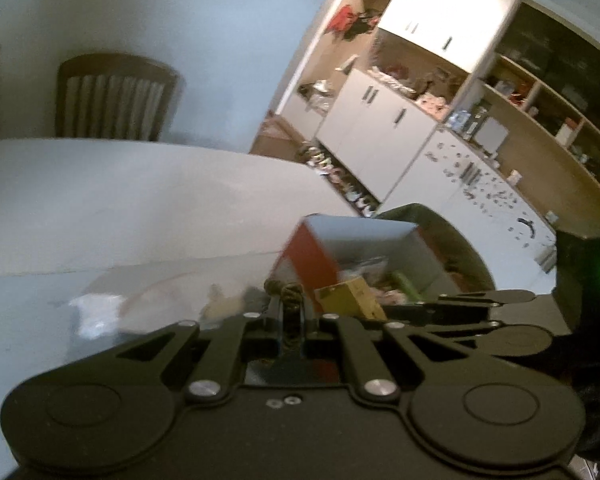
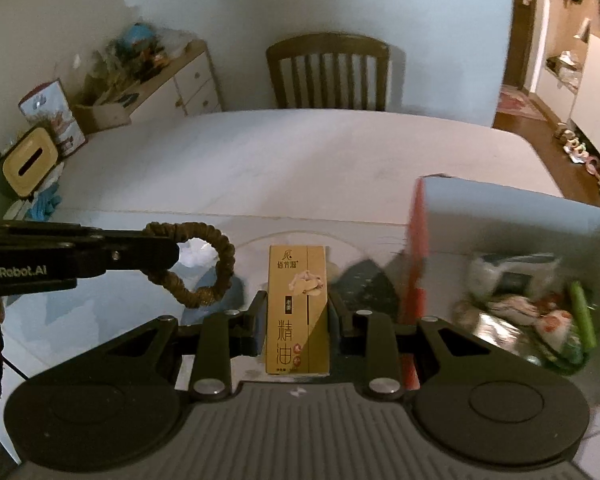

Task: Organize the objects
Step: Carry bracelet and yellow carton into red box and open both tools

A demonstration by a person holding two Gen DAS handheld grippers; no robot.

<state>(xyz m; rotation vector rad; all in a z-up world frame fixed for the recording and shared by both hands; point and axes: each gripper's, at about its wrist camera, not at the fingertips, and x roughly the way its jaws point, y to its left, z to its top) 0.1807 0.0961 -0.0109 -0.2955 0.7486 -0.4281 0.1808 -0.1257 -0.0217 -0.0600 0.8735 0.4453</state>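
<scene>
My right gripper [image 2: 298, 304] is shut on a small gold carton [image 2: 298, 308] with Chinese print, held upright above the table. It also shows in the left wrist view [image 1: 350, 298]. My left gripper [image 1: 290, 300] is shut on a brown braided hair tie [image 1: 286, 290]; in the right wrist view the tie [image 2: 204, 264] hangs as a loop from the left gripper's fingertips [image 2: 156, 258], left of the carton. An open grey box with a red side [image 2: 416, 256] stands at the right, holding several packets [image 2: 532, 312]. The box also shows in the left wrist view [image 1: 312, 256].
The white table [image 2: 300, 160] stretches ahead, with a wooden chair [image 2: 328, 72] behind it. A yellow tissue box [image 2: 30, 162] and blue cloth [image 2: 46, 200] lie at the table's left edge. White paper [image 1: 96, 312] lies on the table. Cabinets and shelves [image 1: 400, 120] stand at the right.
</scene>
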